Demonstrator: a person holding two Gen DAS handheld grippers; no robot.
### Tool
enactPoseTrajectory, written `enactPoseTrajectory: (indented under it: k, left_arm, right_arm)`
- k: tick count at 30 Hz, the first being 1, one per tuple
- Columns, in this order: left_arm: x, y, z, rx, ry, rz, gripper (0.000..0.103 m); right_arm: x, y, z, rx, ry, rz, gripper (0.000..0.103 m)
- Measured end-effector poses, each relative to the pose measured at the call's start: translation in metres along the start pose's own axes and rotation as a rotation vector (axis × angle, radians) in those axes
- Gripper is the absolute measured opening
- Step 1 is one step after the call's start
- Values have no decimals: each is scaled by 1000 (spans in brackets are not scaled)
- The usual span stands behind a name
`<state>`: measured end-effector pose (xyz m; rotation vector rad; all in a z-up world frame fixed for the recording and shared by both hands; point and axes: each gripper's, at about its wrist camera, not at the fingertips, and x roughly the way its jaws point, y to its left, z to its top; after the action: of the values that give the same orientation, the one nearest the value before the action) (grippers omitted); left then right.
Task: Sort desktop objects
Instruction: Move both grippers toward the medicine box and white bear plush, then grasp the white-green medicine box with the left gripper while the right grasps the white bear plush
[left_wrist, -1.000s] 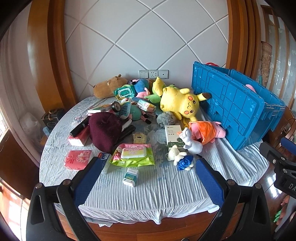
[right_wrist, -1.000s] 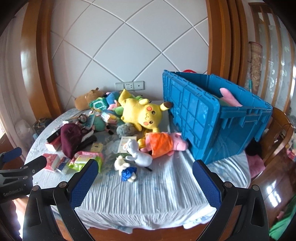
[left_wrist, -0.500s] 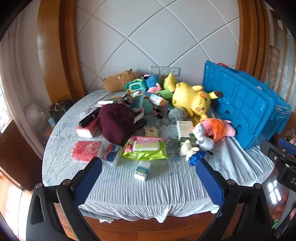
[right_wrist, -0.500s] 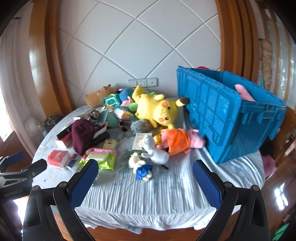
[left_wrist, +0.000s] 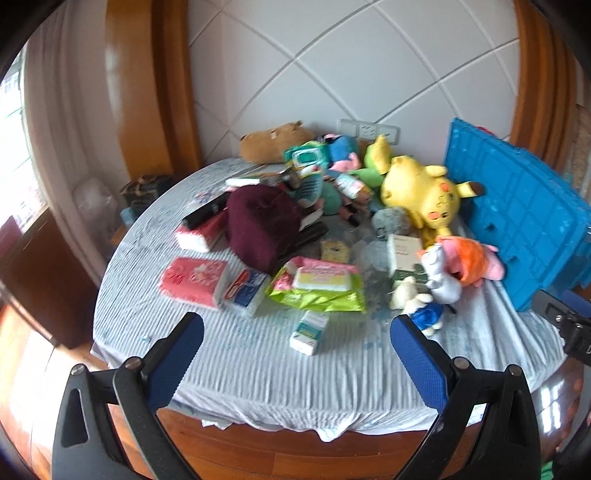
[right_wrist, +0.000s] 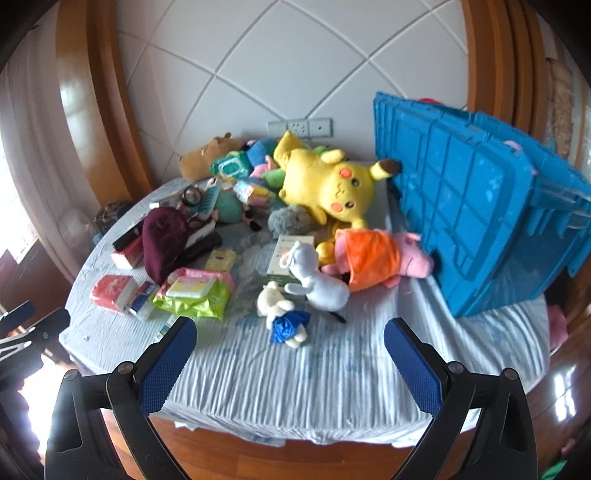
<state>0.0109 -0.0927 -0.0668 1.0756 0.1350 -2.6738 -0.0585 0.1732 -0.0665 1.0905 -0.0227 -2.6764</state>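
A round table under a striped cloth (left_wrist: 258, 373) (right_wrist: 332, 384) carries a heap of toys and packets. A yellow plush (left_wrist: 421, 195) (right_wrist: 328, 184) lies at the back beside a tilted blue crate (left_wrist: 517, 221) (right_wrist: 469, 218). In front lie an orange-dressed pink plush (right_wrist: 373, 258), a white plush (right_wrist: 317, 277), a small doll in blue (right_wrist: 286, 321), a green wipes pack (left_wrist: 317, 284) (right_wrist: 194, 293) and a small box (left_wrist: 309, 332). My left gripper (left_wrist: 295, 354) and right gripper (right_wrist: 290, 354) both hover open over the near table edge, holding nothing.
A maroon hat (left_wrist: 260, 225), a red tissue pack (left_wrist: 194, 277), a brown plush (left_wrist: 275, 146) and several more packets crowd the table's left and back. A tiled wall with sockets (right_wrist: 299, 127) stands behind. Wooden pillars flank both sides.
Both grippers have swung left, so the table contents sit further right in each view. Both stay open and hold nothing. No object on the table has moved.
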Motion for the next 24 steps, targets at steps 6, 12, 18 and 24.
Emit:
enactPoseTrajectory:
  k: [6, 12, 18, 24]
  left_arm:
    - [24, 9, -14, -16, 49, 58, 103]
    - [65, 3, -26, -5, 124, 32, 103]
    - [118, 0, -35, 35, 197, -9, 103]
    - [175, -5, -43, 88, 273, -56, 96]
  right_arm:
    - [36, -7, -7, 9, 55, 14, 103]
    - [72, -9, -17, 12, 133, -3, 103]
    - [111, -5, -27, 28, 200, -38, 86]
    - [152, 13, -35, 30, 269, -45, 73]
